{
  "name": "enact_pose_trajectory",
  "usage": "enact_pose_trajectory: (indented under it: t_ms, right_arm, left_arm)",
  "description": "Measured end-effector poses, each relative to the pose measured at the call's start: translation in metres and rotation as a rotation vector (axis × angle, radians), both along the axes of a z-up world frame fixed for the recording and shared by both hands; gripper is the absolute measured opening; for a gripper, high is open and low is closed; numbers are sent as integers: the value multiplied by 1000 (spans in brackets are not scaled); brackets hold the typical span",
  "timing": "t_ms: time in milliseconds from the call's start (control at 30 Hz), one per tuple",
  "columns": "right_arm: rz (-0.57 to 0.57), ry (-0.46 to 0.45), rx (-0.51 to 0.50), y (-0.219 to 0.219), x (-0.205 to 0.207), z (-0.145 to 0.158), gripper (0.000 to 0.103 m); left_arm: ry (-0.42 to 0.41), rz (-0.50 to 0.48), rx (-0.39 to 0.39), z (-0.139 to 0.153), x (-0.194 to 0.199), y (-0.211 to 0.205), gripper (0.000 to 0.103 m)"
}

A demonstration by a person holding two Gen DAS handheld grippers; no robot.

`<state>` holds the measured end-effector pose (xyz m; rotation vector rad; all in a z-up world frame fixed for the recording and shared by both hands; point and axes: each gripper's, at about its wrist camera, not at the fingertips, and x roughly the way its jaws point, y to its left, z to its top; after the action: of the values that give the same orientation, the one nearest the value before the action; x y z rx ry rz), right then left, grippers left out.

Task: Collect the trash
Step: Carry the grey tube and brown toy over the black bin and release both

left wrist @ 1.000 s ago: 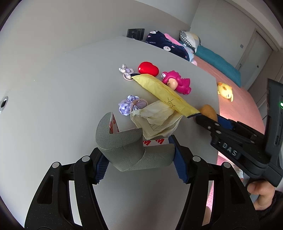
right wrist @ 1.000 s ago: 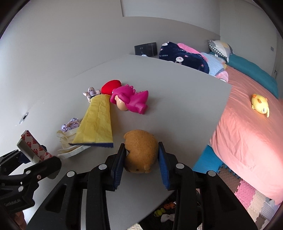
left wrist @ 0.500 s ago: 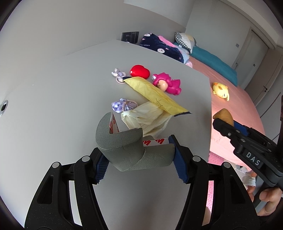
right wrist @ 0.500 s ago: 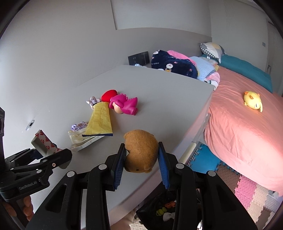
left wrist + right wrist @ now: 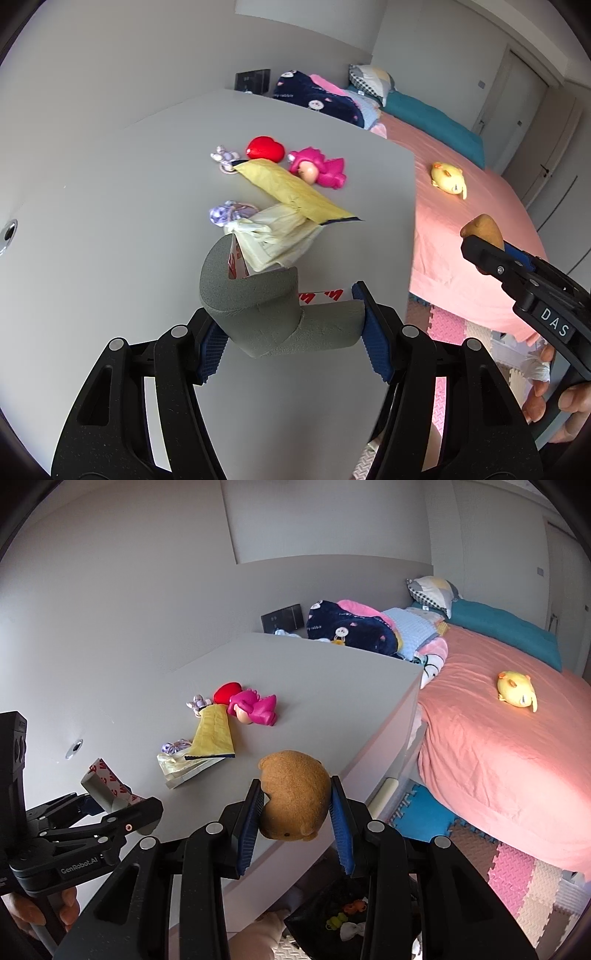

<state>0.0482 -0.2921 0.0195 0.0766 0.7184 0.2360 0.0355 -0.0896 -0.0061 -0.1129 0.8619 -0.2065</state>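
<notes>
The left gripper [image 5: 291, 325] is clenched on a bent grey foam piece [image 5: 269, 310] with red-printed tape backing, held above the grey desk [image 5: 110, 221]. Just beyond its tips lie a crumpled cream wrapper [image 5: 275, 236] and a yellow padded envelope [image 5: 291, 190], overlapping; farther out sit a pink toy [image 5: 319, 170] and a red heart [image 5: 265, 148]. The right gripper [image 5: 297, 808] grasps a brown plush toy [image 5: 295, 794] past the desk's edge, above a black bin [image 5: 332, 919] on the floor. Off to its right, a yellow plush chick [image 5: 515, 688] lies on the pink bed [image 5: 498, 757].
</notes>
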Motion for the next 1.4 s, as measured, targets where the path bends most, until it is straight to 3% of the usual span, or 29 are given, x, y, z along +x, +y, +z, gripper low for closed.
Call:
enact_pose_trajectory:
  t_ms: [500,1400]
  right_arm:
    - [-79,-31,17,-41,-38,8,37]
    - [-278,-14,57,-131,-80,-1,37]
  left_arm:
    - [-25,-99,10,12,-17,-47,61]
    - [5,-347,43,-3,-29,-147,61]
